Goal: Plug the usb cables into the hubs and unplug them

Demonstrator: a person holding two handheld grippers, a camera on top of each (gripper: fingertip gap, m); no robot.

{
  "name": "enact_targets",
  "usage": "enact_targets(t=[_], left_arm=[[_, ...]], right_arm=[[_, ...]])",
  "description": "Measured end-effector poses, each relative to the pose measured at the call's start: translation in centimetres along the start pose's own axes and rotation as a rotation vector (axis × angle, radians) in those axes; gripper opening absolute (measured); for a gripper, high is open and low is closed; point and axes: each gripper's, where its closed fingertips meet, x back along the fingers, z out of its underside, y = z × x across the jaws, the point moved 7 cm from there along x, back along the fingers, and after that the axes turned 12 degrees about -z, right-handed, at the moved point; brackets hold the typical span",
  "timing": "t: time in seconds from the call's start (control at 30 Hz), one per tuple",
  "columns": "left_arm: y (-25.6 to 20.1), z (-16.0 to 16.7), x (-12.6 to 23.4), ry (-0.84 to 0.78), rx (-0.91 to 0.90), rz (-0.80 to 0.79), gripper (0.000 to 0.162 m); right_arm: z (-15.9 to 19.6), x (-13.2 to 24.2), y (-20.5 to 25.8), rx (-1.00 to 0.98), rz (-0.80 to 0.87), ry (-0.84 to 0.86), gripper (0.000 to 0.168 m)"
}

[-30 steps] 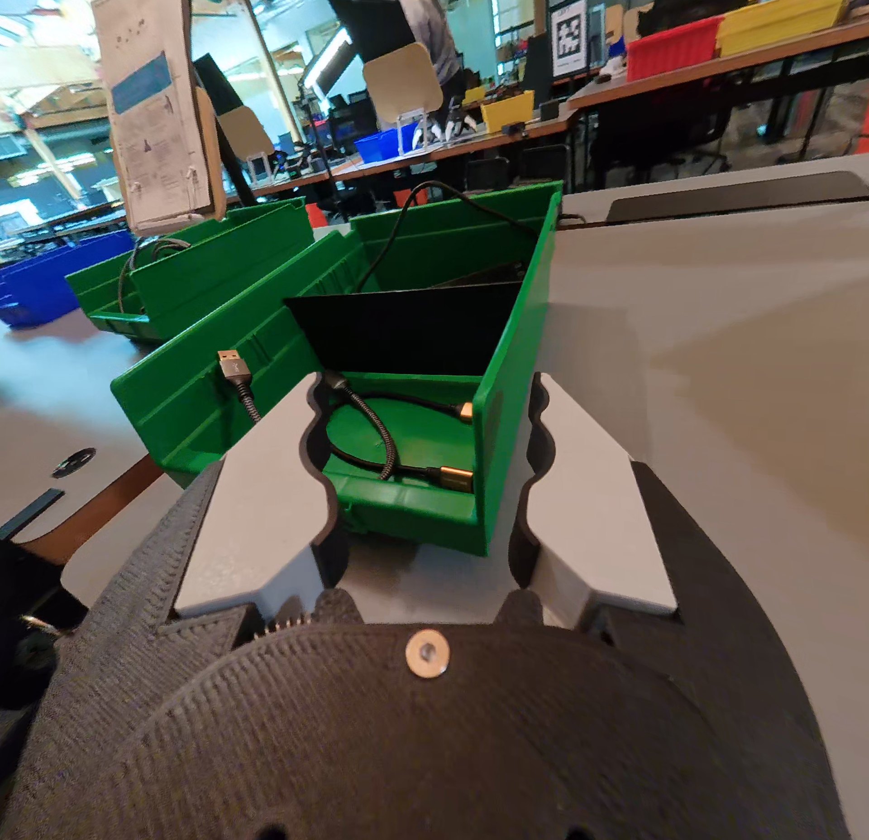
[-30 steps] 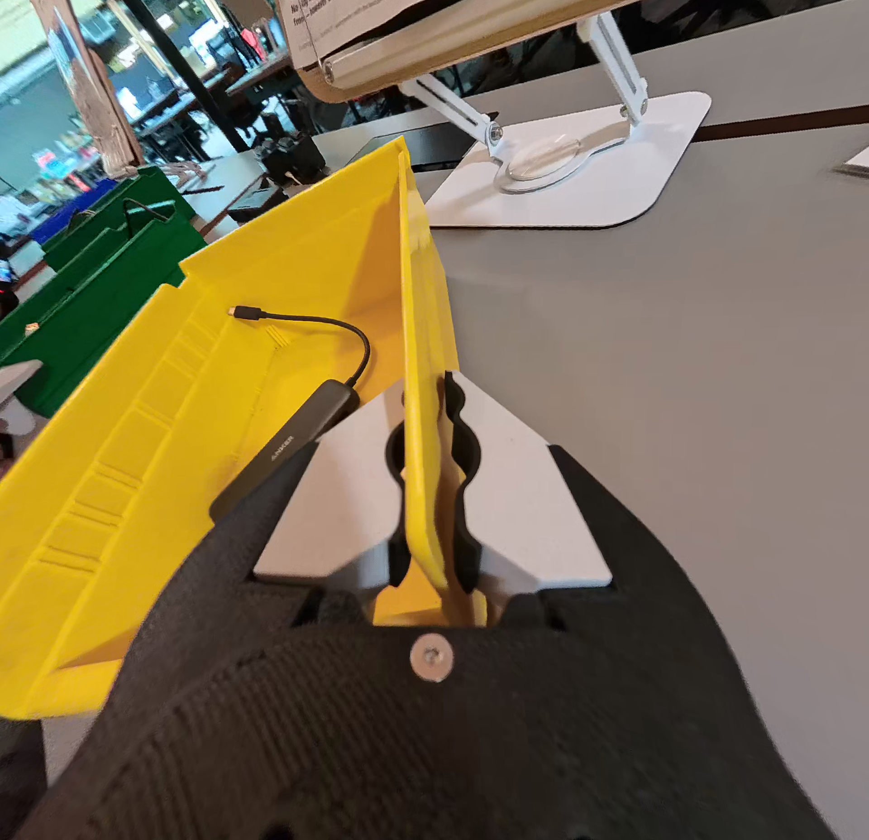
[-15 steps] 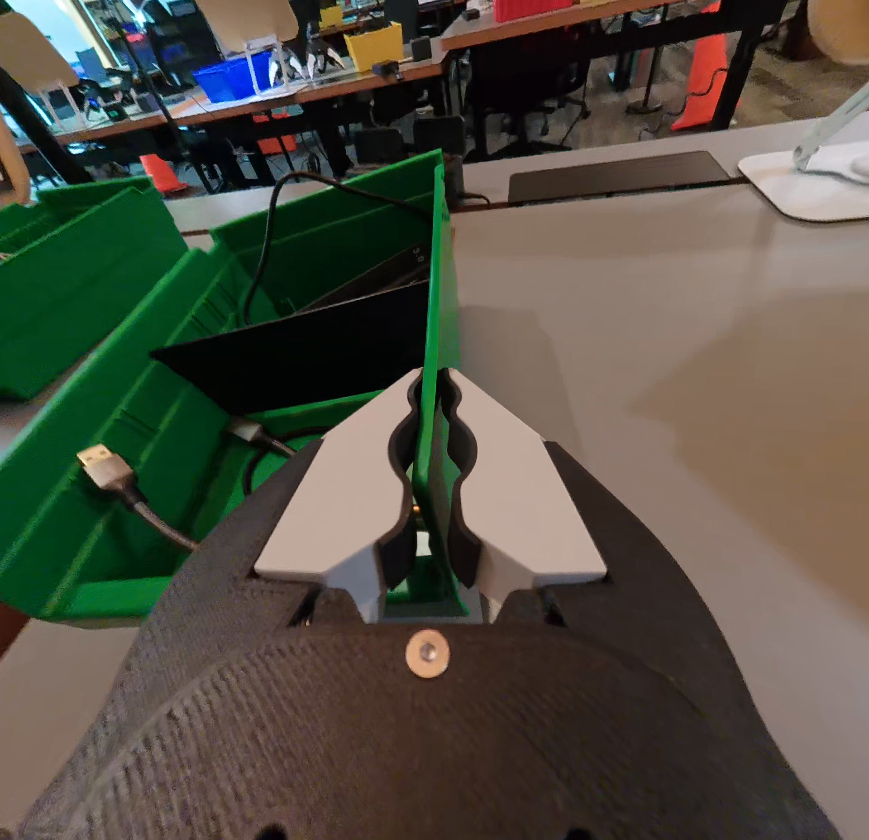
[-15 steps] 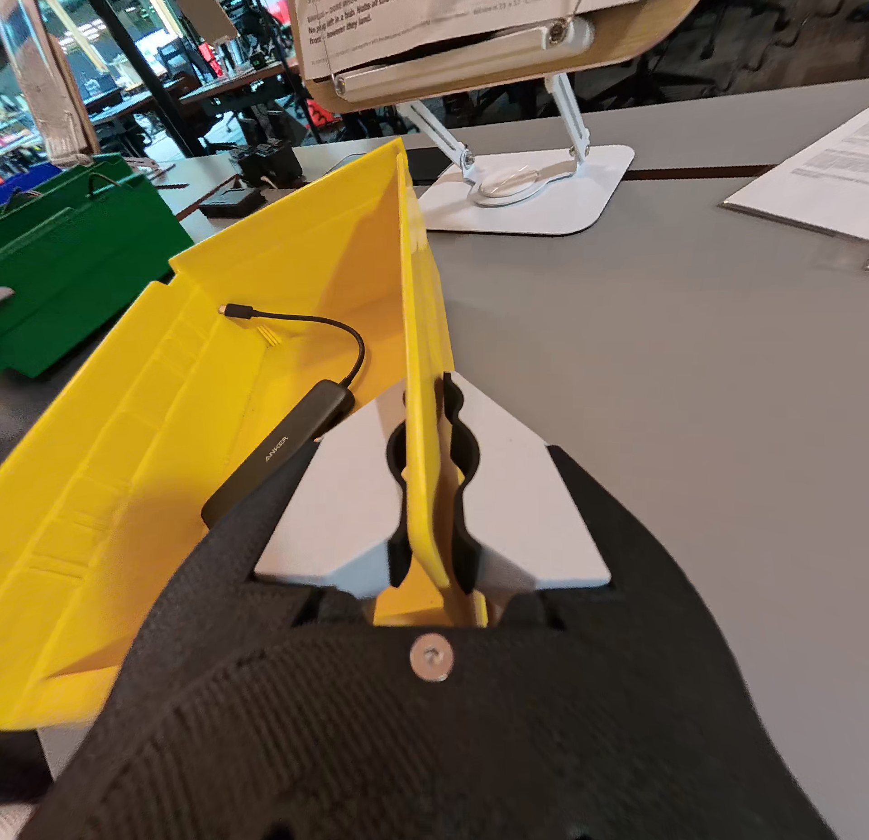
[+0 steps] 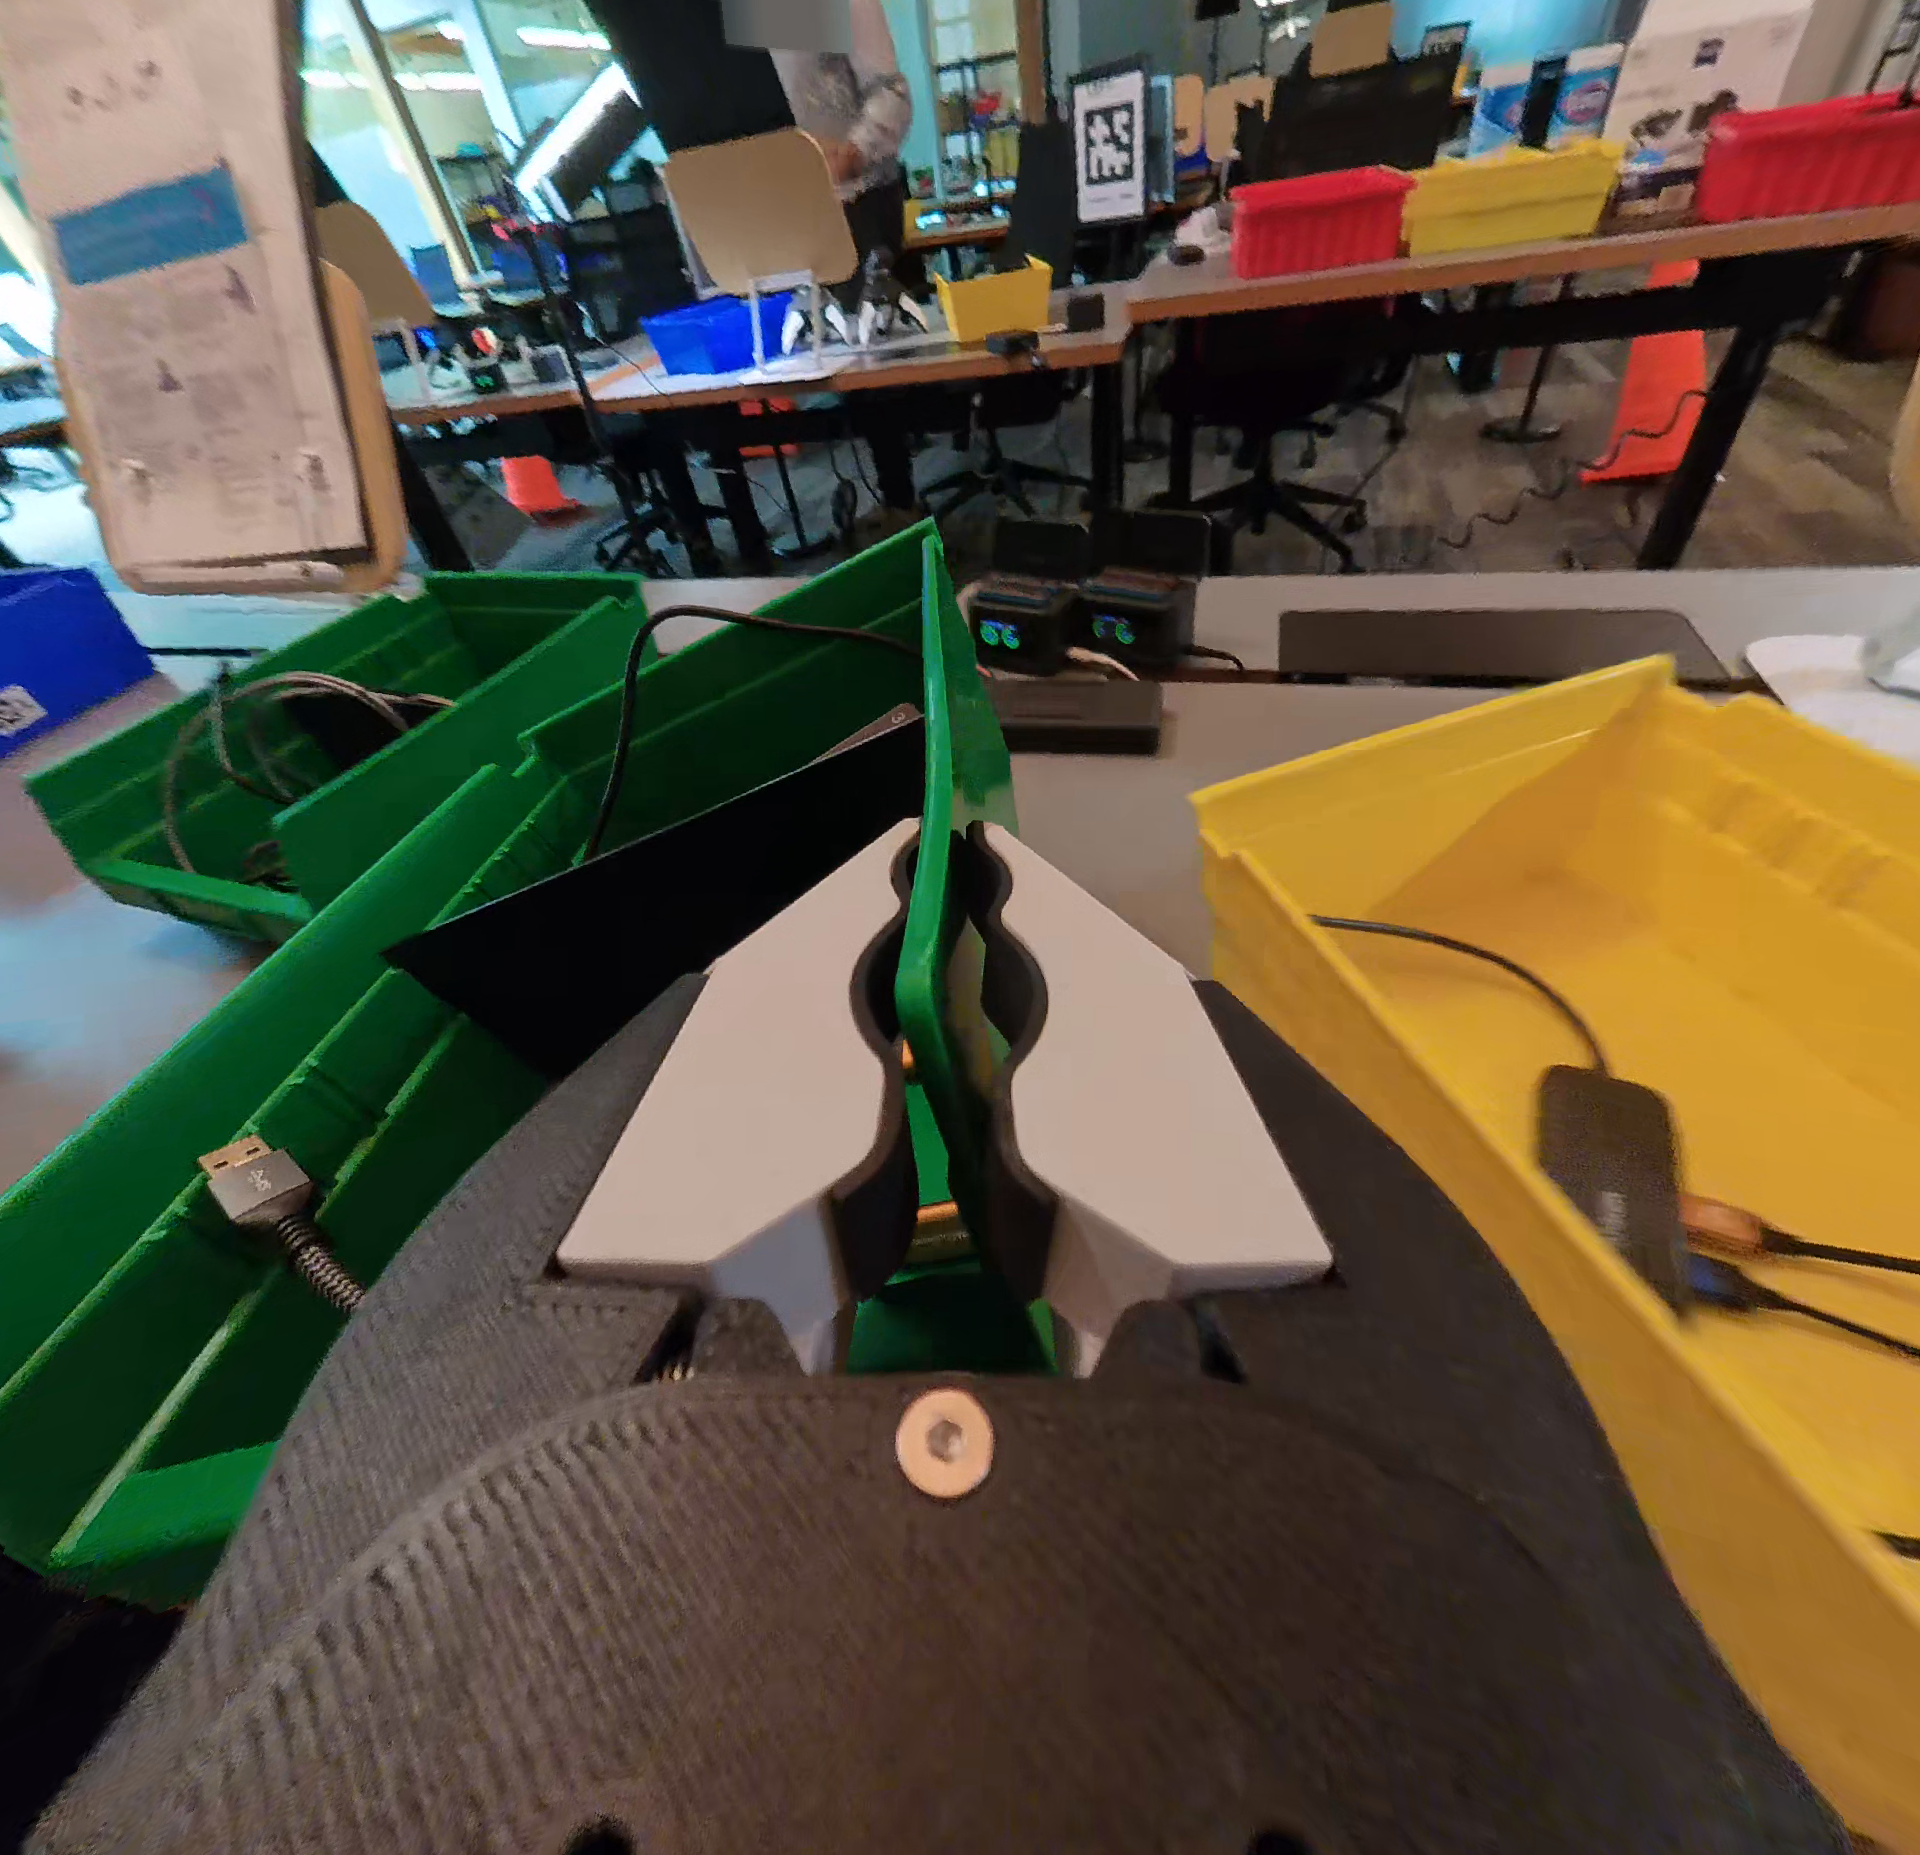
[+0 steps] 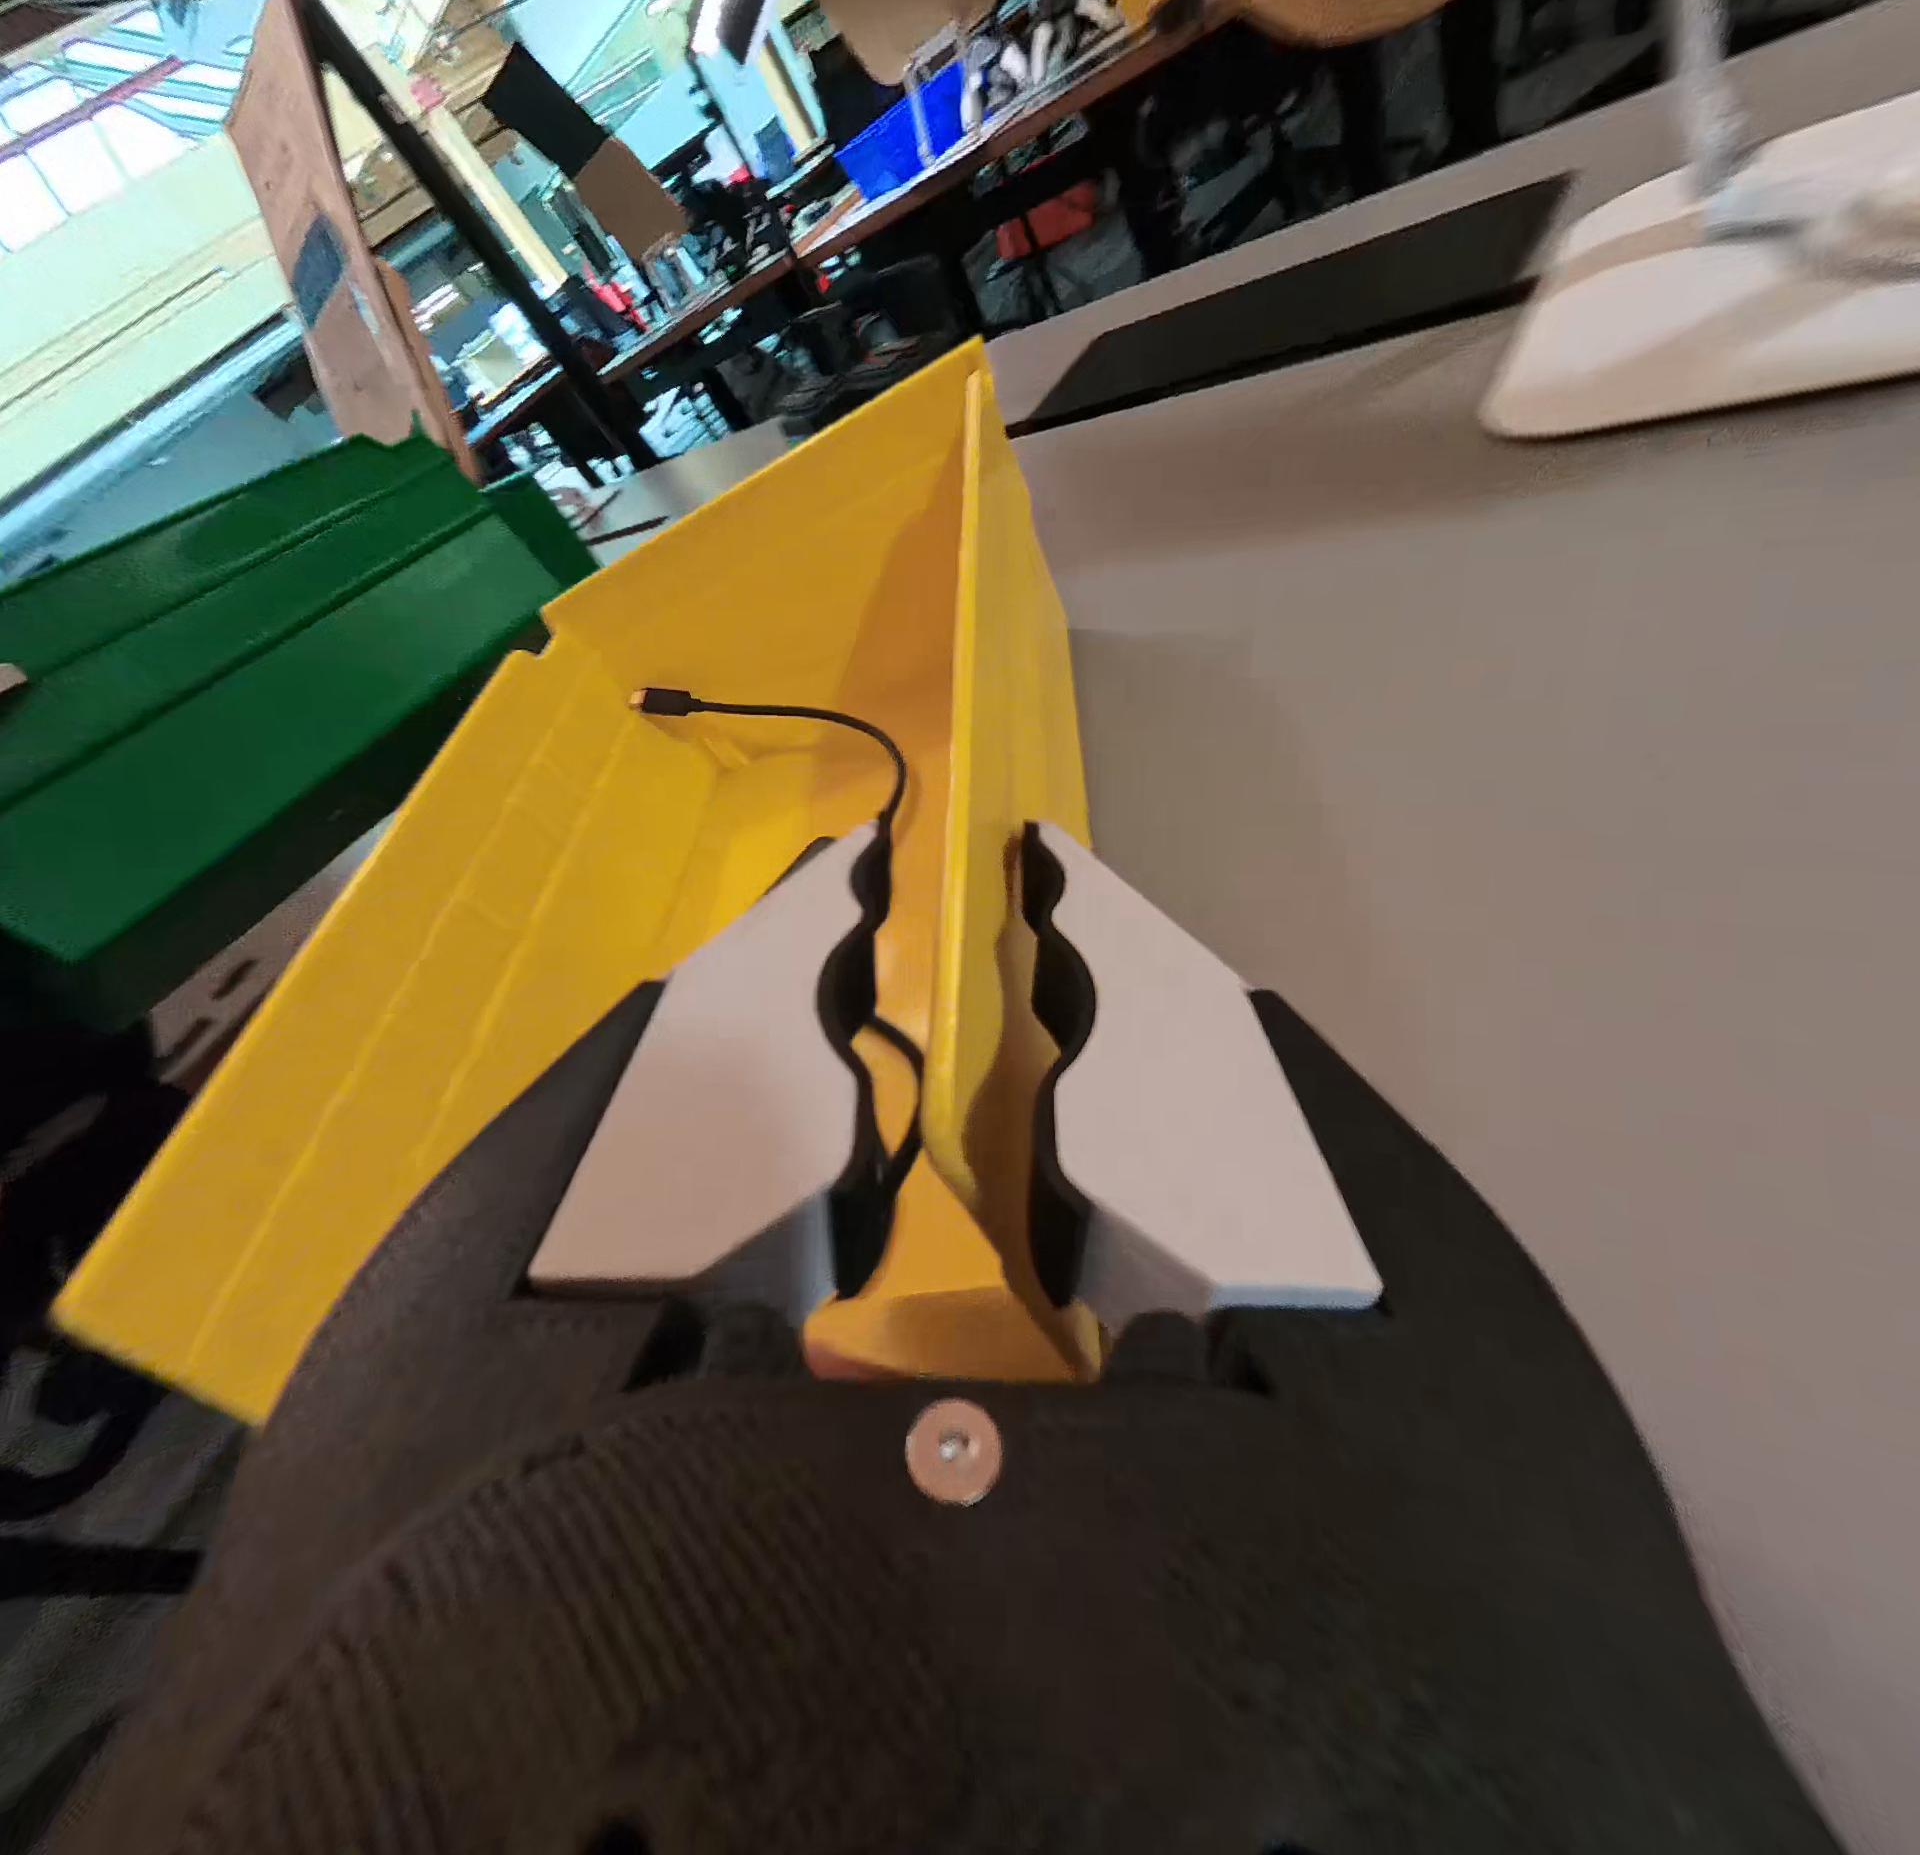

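Note:
My left gripper [image 5: 943, 855] is shut on the right wall of a green bin [image 5: 727, 683]. That bin holds a black divider [image 5: 665, 912] and a braided cable with a USB-A plug [image 5: 249, 1182]. Beside it on the right stands a yellow bin [image 5: 1351, 797] holding a black hub [image 5: 1610, 1171] with cables plugged in. My right gripper [image 6: 951, 839] straddles the right wall of the yellow bin [image 6: 971, 610]; its jaws stand slightly apart, with a gap on the inner side. The hub's thin cable with its small plug [image 6: 665, 702] lies in the bin; the hub itself is hidden behind my left finger.
A second green bin [image 5: 343, 766] with coiled cables sits at the far left. Two black charger boxes [image 5: 1081, 621] and a black mat [image 5: 1486, 631] lie behind the bins. A white stand base [image 6: 1662, 319] sits on the grey table to the right. A paper board [image 5: 197, 278] hangs at upper left.
My left gripper closed on the green bin's wall and turned, bringing the yellow bin into view on its right. My right gripper's jaws loosened on the yellow wall and its view tilted.

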Motion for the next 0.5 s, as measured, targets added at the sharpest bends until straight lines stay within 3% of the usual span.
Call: enact_targets(t=[0.07,0.33,0.43,0.5], left_arm=[[1.2,-1.2,0.8,-0.039,0.007,-0.028,0.0],[2.9,-6.1,5.2,-0.189,-0.048,-0.081,0.0],[2.3,-7.1,6.1,-0.22,-0.044,-0.016,0.0],[1.6,-7.7,6.5,-0.233,-0.014,0.052,0.0]], right_arm=[[0.7,-3.0,2.6,-0.008,-0.058,0.025,0.043],[5.0,-11.7,12.1,0.028,-0.218,0.161,0.053],[6.3,-13.2,14.9,0.227,-0.328,0.274,0.064],[6.3,-12.5,15.3,0.366,-0.353,0.293,0.082]])
